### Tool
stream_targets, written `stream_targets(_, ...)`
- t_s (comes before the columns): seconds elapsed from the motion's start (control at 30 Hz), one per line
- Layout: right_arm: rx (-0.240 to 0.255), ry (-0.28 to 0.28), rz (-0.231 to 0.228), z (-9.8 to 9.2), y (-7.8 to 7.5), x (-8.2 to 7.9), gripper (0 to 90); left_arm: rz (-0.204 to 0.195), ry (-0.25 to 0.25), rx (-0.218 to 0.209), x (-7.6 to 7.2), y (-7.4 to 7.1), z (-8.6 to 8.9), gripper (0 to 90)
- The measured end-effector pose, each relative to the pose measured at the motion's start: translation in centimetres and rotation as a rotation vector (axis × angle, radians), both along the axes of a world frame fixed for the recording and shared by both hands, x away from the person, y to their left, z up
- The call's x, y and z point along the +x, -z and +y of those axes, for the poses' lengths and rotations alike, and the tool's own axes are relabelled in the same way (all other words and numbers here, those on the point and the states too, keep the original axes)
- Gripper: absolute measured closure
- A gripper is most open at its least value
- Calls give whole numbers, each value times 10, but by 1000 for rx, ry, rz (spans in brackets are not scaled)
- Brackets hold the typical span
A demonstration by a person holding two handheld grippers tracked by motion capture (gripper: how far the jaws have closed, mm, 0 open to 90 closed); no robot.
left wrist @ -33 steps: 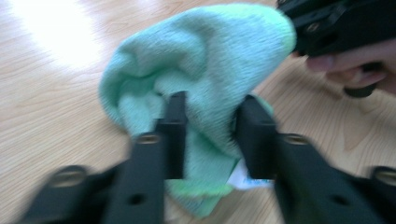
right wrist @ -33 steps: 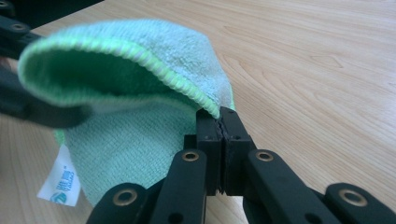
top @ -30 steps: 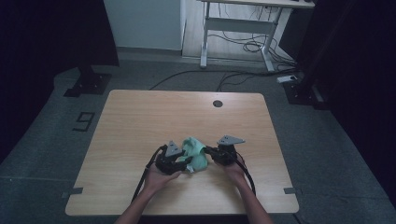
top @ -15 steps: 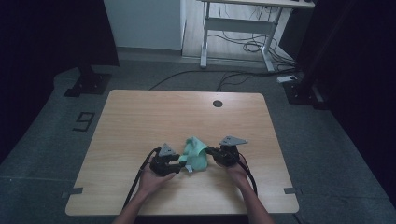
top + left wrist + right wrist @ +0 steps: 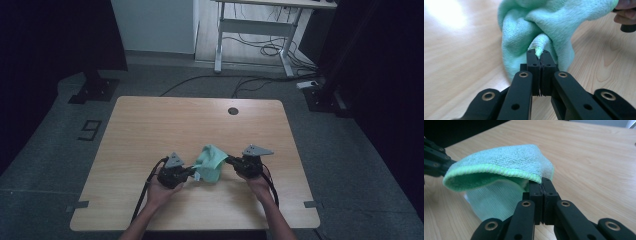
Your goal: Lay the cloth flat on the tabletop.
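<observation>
A mint-green microfibre cloth (image 5: 211, 162) hangs bunched between both grippers just above the wooden table (image 5: 150, 125). My left gripper (image 5: 192, 172) has just been closing, and its jaws now pinch a rolled corner of the cloth (image 5: 541, 30), as the left gripper view shows at the gripper tips (image 5: 538, 53). My right gripper (image 5: 229, 160) is shut on the cloth's opposite hemmed edge (image 5: 499, 170), its tips (image 5: 541, 183) tucked under the fold. A hand holds each gripper from the near edge.
A dark round cable hole (image 5: 233, 111) sits near the table's far edge. Beyond the table stand a white desk frame (image 5: 250, 30) and loose cables (image 5: 260, 50) on the floor. Black stand bases (image 5: 95, 90) flank the table.
The left gripper slid slightly left and toward the near edge, then its jaws closed on the cloth's corner. The cloth is now stretched a little between both grippers. The right gripper stayed put.
</observation>
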State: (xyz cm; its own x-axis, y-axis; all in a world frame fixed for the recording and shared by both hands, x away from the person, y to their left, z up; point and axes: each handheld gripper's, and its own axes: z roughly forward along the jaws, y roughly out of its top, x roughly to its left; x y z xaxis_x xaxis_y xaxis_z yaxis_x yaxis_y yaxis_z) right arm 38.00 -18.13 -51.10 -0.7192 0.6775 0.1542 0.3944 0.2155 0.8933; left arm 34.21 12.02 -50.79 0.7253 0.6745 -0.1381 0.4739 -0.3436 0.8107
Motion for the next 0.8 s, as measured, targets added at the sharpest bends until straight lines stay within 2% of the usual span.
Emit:
stream_targets(0.17,16,23,-20,-13,-13,-5,884,-38,-21,-54,-4,-19,18,888)
stream_targets(0.2,16,23,-20,-13,-13,-5,884,-38,-21,-54,-4,-19,18,888)
stream_targets(0.3,27,49,-45,-24,-26,-9,884,-74,-45,-97,-9,-34,35,889)
stream_targets(0.33,27,49,-45,-24,-26,-9,884,-74,-45,-97,-9,-34,35,889)
stream_targets(0.4,46,84,-72,-36,-37,-12,884,-107,-73,-148,-12,-48,51,889)
stream_targets(0.5,71,116,-88,-49,-49,-15,884,-131,-99,-186,-14,-61,66,889)
stream_targets(0.63,80,149,-104,-60,-58,-16,883,-123,-124,-212,-12,-64,79,888)
stream_targets(0.8,94,164,-98,-66,-55,-16,882,-89,-123,-234,-13,-56,87,888)
